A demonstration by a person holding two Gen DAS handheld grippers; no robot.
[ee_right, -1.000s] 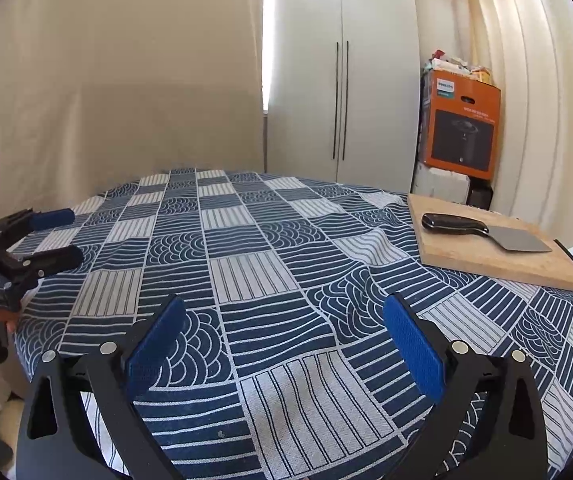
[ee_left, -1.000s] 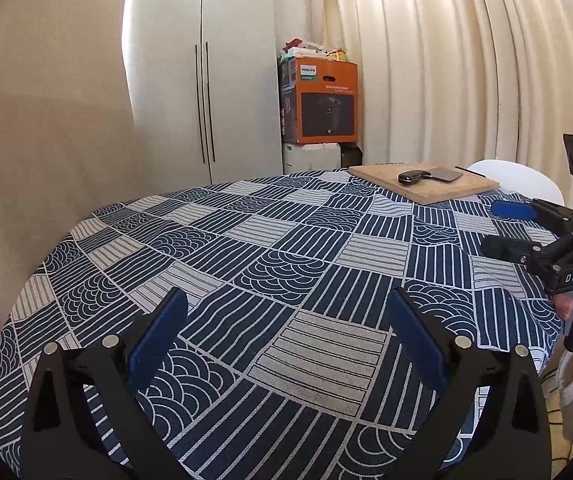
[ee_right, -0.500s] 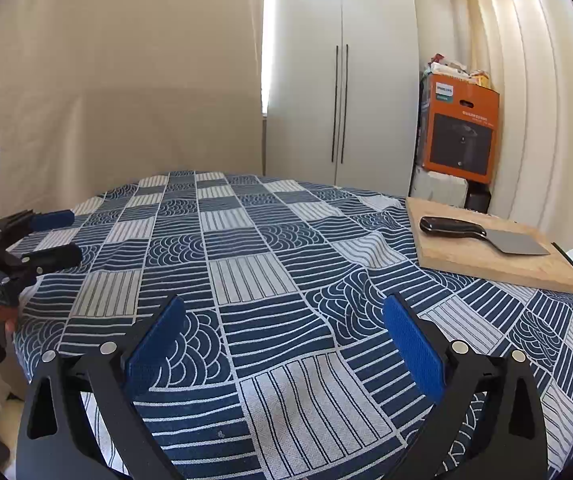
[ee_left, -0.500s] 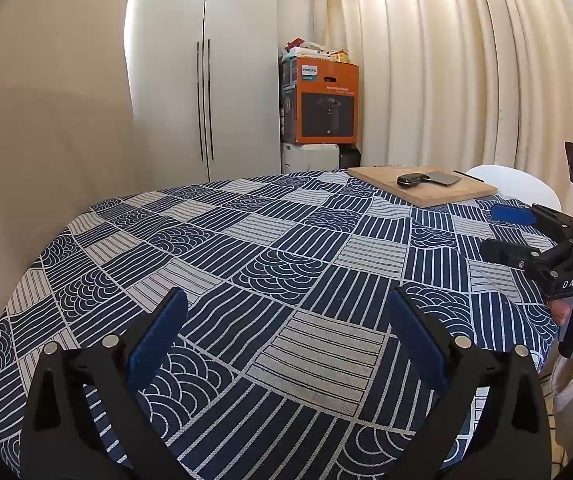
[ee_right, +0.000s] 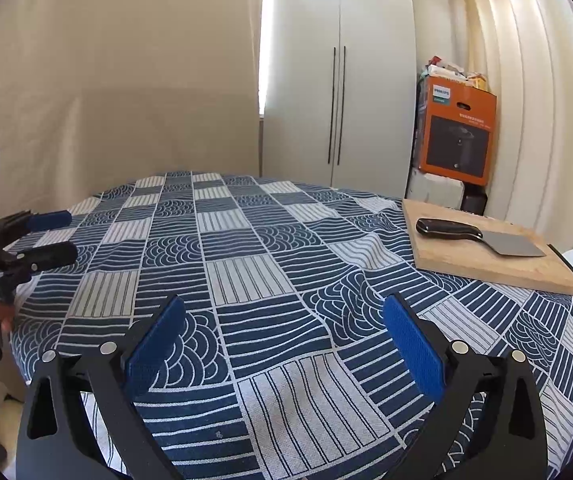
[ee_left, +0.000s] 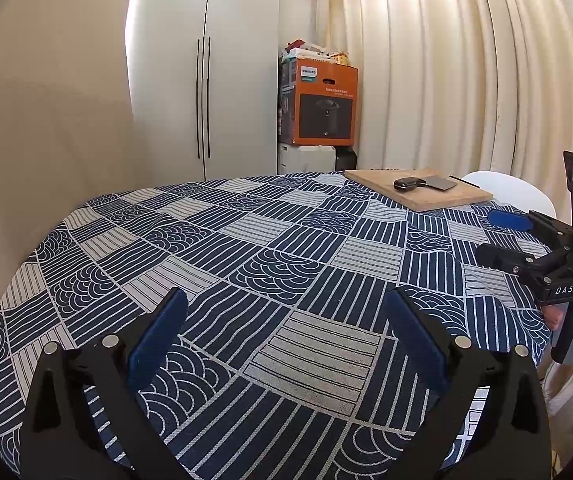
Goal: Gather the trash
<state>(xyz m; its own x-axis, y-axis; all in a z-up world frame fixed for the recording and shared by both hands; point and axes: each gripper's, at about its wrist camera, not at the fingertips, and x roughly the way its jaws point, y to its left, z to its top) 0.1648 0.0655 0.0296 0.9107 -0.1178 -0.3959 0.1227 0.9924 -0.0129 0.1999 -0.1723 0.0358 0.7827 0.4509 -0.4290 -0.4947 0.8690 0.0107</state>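
The tablecloth (ee_right: pixel 246 280) is woven cloth, matt and a bit coarse. At the table's far right edge, the board (ee_right: pixel 482 264) is pale raw wood — on it a knife (ee_right: pixel 482 236) with glossy black handle and dull grey metal blade. The grippers' pads (ee_right: pixel 412 346) look like ribbed blue rubber on matt black plastic. The box (ee_left: pixel 322 106) is printed cardboard.

Left gripper (ee_left: pixel 286 336) and right gripper (ee_right: pixel 282 334) both hold jaws wide apart.
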